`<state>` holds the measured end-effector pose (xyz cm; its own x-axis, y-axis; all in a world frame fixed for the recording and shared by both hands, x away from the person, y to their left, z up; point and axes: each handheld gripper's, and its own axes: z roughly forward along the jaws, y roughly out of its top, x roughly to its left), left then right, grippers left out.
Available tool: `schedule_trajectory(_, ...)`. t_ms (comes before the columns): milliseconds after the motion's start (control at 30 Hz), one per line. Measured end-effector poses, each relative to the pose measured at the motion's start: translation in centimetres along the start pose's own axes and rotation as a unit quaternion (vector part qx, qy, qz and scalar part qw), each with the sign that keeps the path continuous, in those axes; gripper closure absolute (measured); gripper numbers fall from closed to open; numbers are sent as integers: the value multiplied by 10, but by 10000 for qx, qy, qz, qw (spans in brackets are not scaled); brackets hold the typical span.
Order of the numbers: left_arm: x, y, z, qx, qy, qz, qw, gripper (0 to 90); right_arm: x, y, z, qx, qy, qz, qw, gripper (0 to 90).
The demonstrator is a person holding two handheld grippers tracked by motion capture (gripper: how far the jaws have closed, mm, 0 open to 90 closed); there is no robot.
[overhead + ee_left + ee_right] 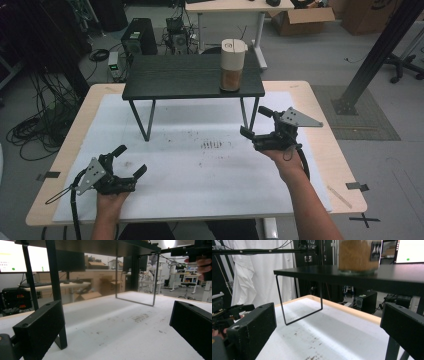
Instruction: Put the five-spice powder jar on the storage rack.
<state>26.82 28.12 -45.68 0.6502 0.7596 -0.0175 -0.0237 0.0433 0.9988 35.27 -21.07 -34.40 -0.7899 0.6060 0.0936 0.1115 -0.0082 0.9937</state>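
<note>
from above, my left gripper (129, 159) sits low on the white sheet (175, 175), jaws spread wide and empty, and my right gripper (256, 121) hangs just in front of the black shelf (190, 76), also wide open with nothing in it. the tall canister (233, 65) stands upright on the shelf's right end, well above and beyond my right gripper. my right gripper view catches what the high view hides: through the glass lower part, a brown grainy fill. my left gripper view looks under the shelf, showing its thin metal legs (56, 290) and dark specks scattered on the matte sheet.
</note>
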Motion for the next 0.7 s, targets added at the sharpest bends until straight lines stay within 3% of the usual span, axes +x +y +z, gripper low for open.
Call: schedule_trajectory(700,0,0,0,-5,-5,-4,10000,2,2,-41,1,330,-24,15,9995,0)
